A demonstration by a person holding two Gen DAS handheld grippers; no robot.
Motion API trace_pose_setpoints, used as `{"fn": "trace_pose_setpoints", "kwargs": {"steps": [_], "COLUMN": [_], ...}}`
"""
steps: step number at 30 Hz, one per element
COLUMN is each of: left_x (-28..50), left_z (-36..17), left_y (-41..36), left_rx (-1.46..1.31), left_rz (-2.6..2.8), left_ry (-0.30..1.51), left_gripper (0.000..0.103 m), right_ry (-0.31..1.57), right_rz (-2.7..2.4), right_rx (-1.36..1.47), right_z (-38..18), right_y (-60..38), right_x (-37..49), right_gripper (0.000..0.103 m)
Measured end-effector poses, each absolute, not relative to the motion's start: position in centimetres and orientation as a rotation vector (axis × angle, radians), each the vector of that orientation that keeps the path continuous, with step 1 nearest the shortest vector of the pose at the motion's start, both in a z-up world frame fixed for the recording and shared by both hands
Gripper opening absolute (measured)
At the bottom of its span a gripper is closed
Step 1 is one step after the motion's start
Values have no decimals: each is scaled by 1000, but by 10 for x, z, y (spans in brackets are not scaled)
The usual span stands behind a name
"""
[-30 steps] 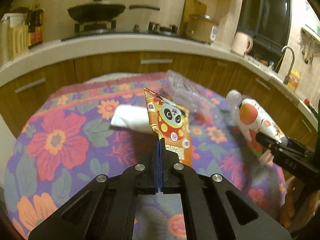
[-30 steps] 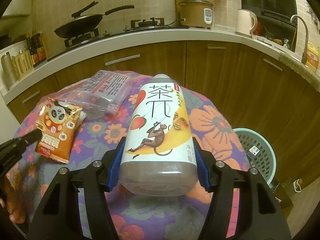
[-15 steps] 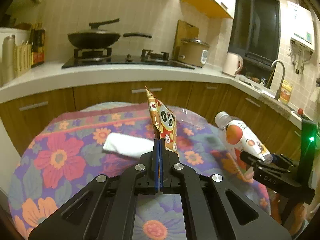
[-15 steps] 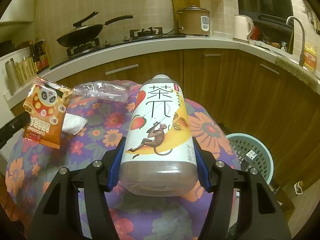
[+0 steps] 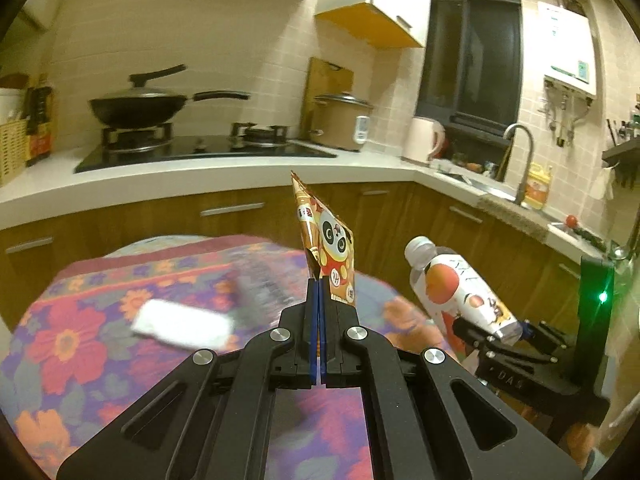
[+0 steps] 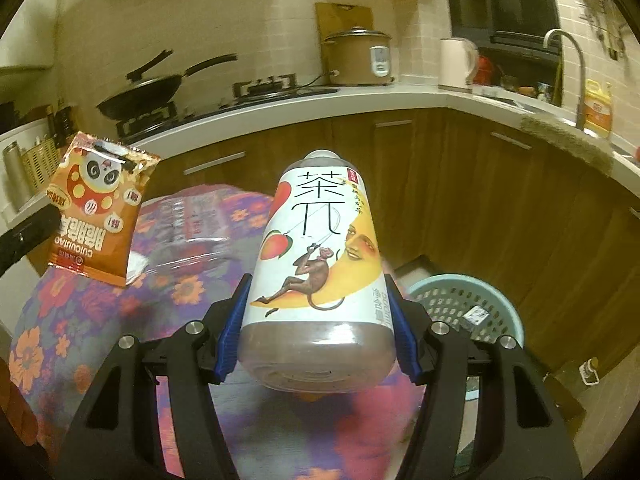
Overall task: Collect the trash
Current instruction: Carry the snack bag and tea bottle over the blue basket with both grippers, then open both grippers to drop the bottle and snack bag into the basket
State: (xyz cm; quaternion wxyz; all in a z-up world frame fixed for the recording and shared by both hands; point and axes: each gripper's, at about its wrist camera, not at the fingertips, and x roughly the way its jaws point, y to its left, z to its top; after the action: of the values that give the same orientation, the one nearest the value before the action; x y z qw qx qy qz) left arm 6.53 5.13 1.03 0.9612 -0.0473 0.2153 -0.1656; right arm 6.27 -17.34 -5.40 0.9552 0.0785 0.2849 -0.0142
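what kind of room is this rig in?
A home kitchen, almost certainly: a gas hob with a black wok on it, a rice cooker on the counter, and a sink tap under the window.

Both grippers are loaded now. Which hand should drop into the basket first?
Right. The right gripper holds the tea bottle and the teal basket sits on the floor just to its right. The left gripper, pinching the panda snack bag, is on the far side.
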Motion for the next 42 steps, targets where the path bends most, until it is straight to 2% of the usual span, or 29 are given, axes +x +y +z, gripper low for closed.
{"fn": "trace_pose_setpoints", "kwargs": {"steps": [11,17,23,31,42], "left_x": [90,99,115,143,158], "left_z": [2,-20,-72,-149,-204], "left_y": [-89,-163,-235,-275,-290], "left_rx": [-118,-133,-146,-83,7], "left_rz": [-461,-511,-482,-374,-333], "left_ry": [441,494,608,730,831], "left_gripper": [0,0,0,0,1], "right_ry": [552,616,717,811,872], "right_rz": [-139,-170,-147,-132,-58], "right_rx": [139,132,169,217,223], "right_z": [-75,-118,-176,-245,-273], "right_y": [-283,-346,-390,-421,-433], "right_x": [62,69,93,112,122], "right_gripper": [58,58,58,58,61]}}
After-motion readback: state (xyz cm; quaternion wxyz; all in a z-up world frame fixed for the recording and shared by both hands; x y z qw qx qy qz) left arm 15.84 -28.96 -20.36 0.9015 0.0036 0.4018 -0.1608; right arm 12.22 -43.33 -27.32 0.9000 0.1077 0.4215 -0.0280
